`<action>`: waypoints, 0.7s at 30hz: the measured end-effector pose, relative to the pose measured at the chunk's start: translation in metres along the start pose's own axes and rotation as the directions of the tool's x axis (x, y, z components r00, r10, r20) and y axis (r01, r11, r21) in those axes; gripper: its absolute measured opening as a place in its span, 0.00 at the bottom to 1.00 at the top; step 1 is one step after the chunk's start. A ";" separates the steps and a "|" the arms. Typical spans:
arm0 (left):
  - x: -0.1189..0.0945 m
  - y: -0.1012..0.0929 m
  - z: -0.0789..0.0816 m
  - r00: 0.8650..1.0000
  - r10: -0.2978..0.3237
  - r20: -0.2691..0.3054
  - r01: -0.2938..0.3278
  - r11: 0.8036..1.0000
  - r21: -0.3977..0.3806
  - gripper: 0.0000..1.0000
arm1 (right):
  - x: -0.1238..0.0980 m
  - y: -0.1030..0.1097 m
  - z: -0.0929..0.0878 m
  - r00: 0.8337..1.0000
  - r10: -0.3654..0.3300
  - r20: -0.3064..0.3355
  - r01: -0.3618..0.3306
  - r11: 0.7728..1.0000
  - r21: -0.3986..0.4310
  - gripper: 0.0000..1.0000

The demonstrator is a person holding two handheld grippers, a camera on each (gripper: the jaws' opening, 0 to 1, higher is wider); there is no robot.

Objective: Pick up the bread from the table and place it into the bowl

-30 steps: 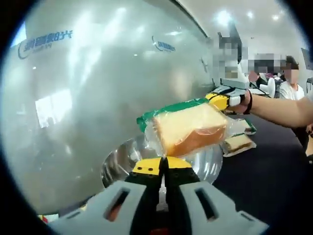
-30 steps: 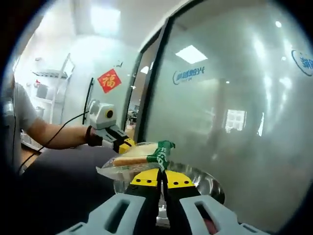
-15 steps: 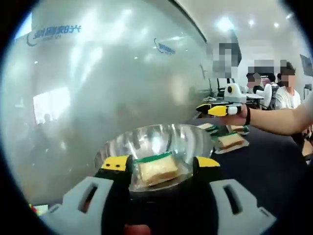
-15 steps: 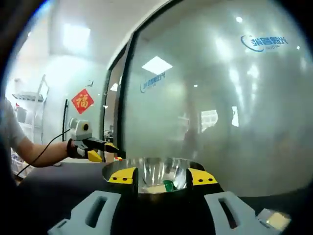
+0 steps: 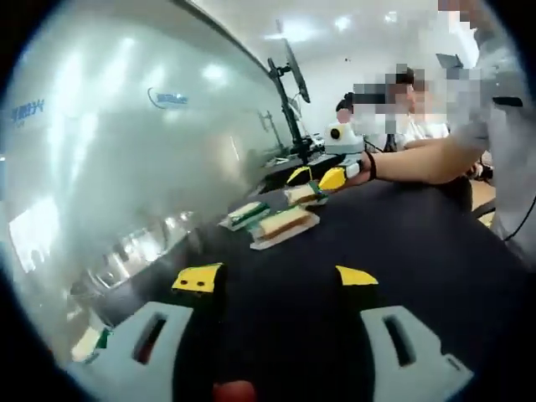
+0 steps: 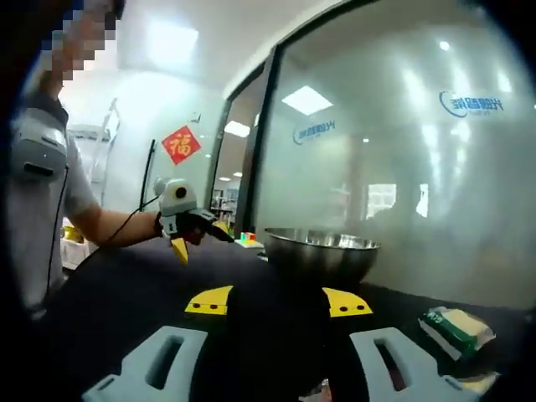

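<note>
My left gripper [image 5: 276, 276] is open over the black table [image 5: 402, 251], with nothing between its jaws. Ahead of it lie wrapped bread packs [image 5: 285, 224], with two more [image 5: 245, 213] [image 5: 301, 194] behind. Beyond them a hand holds my right gripper [image 5: 316, 176], open. In the right gripper view the right gripper [image 6: 278, 300] stands open and empty, level with the steel bowl [image 6: 322, 255], whose inside is hidden. A wrapped bread [image 6: 456, 327] with a green label lies at the right. The left gripper [image 6: 199, 237] shows at the left in a hand, open.
A frosted glass wall [image 6: 402, 167] runs along the table behind the bowl. People [image 5: 402, 100] sit at the far end, past the packs. A person's arm [image 5: 427, 159] reaches over the table. Bare black tabletop [image 6: 126, 285] stretches between the grippers.
A second ago both grippers were shut on one wrapped bread above the bowl. They opened and it dropped in. Both have since drawn back from the bowl, the left turning toward the packs.
</note>
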State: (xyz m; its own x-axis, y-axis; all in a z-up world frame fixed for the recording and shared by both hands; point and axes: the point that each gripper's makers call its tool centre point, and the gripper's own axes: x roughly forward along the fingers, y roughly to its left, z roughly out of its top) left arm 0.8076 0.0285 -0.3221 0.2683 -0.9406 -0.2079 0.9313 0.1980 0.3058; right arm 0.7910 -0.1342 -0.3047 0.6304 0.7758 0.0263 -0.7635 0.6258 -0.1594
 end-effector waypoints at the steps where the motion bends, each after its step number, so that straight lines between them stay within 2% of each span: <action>1: 0.006 -0.006 -0.006 1.000 -0.023 -0.013 0.022 0.999 -0.025 0.44 | -0.008 0.004 0.001 1.000 -0.002 0.026 0.001 1.000 0.009 0.37; 3: 0.020 -0.014 -0.017 0.998 -0.057 -0.037 0.055 0.998 -0.041 0.44 | -0.018 0.003 -0.003 0.998 -0.027 0.063 0.026 0.999 0.018 0.36; 4: 0.028 -0.020 -0.024 0.995 -0.080 -0.054 0.077 0.996 -0.054 0.42 | -0.020 -0.006 -0.015 0.997 -0.070 0.022 0.071 0.997 -0.010 0.33; 5: 0.038 -0.022 -0.028 0.995 -0.084 -0.061 0.080 0.994 -0.068 0.41 | -0.022 -0.010 -0.029 0.994 -0.087 -0.072 0.083 0.995 -0.049 0.30; 6: 0.050 -0.019 -0.034 0.994 -0.097 -0.059 0.093 0.993 -0.073 0.40 | -0.025 -0.019 -0.035 0.986 -0.128 -0.111 0.116 0.988 -0.103 0.27; 7: 0.056 -0.019 -0.035 0.993 -0.108 -0.057 0.103 0.992 -0.077 0.41 | -0.027 -0.030 -0.027 0.984 -0.172 -0.041 0.167 0.981 -0.099 0.27; 8: 0.064 -0.027 -0.033 0.991 -0.118 -0.061 0.112 0.990 -0.082 0.42 | -0.030 -0.039 -0.027 0.981 -0.191 -0.030 0.191 0.981 -0.026 0.27; 9: 0.073 -0.034 -0.029 0.991 -0.118 -0.061 0.113 0.990 -0.082 0.46 | -0.034 -0.042 -0.023 0.978 -0.210 -0.016 0.210 0.978 0.008 0.27; 10: 0.082 -0.031 -0.028 0.992 -0.116 -0.057 0.111 0.991 -0.080 0.49 | -0.038 -0.050 -0.019 0.969 -0.246 0.008 0.246 0.969 0.003 0.26; 12: 0.103 -0.028 -0.027 0.992 -0.108 -0.063 0.102 0.991 -0.092 0.54 | -0.053 -0.081 -0.020 0.931 -0.366 0.011 0.366 0.931 0.003 0.26; 14: 0.124 -0.024 -0.029 0.992 -0.093 -0.080 0.087 0.994 -0.073 0.55 | -0.060 -0.091 -0.020 0.921 -0.388 0.027 0.384 0.919 0.085 0.26; 17: 0.156 -0.011 -0.031 0.993 -0.084 -0.084 0.076 0.992 -0.097 0.55 | -0.067 -0.100 -0.017 0.914 -0.404 0.041 0.399 0.913 0.085 0.26; 19: 0.170 -0.002 -0.040 0.988 -0.093 -0.125 0.085 0.994 -0.068 0.55 | -0.067 -0.104 -0.016 0.911 -0.410 0.050 0.405 0.910 0.090 0.26; 21: 0.180 0.000 -0.037 0.989 -0.081 -0.127 0.073 0.995 -0.066 0.55 | -0.065 -0.109 -0.020 0.903 -0.427 0.041 0.422 0.902 0.089 0.26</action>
State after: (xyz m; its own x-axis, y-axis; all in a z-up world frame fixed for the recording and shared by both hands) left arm 0.8651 -0.1307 -0.3940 0.2215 -0.9111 -0.3477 0.9625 0.1470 0.2279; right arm 0.8364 -0.2548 -0.3090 0.8899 0.4367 0.1318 -0.4348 0.8994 -0.0445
